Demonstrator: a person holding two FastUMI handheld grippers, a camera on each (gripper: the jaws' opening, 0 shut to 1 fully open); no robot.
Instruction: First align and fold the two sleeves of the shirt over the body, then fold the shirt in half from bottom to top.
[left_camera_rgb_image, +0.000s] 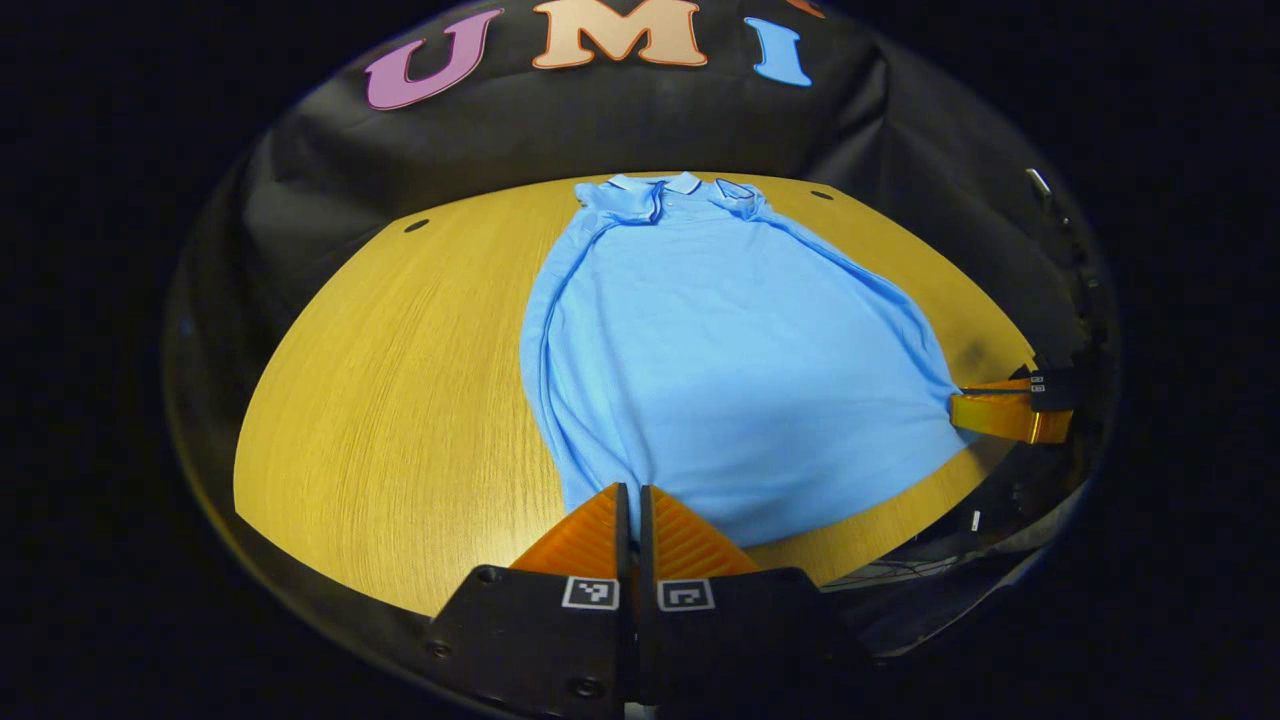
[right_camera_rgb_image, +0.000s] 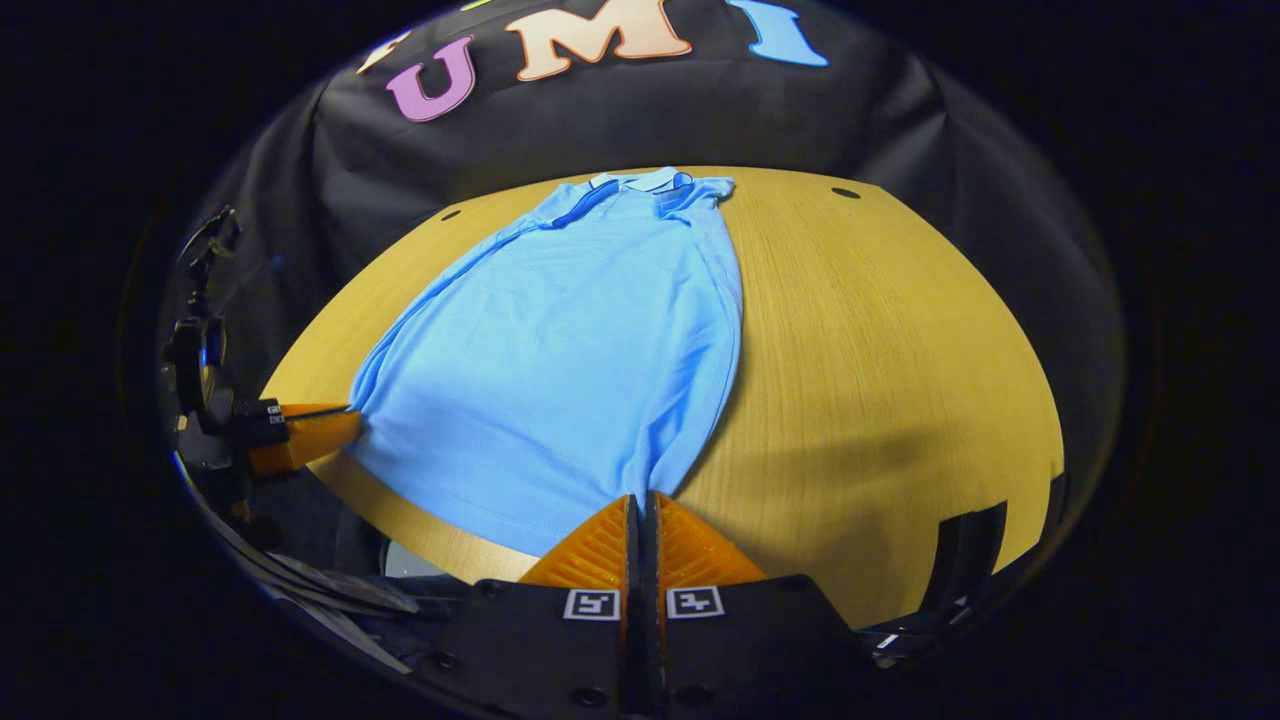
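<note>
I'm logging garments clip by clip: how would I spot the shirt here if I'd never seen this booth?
Look at the round wooden table in front of the black cloth wall. The shirt lies flat along its middle, collar at the far edge, bottom hem at the near edge, where the left gripper and right gripper meet its two corners. It is light blue, the one cloth item on the table.

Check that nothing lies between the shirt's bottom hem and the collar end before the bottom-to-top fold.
Nothing visible does. The shirt lies flat on the table, sleeves already folded in, with no object on it. The left gripper and right gripper pinch its bottom corners.
</note>
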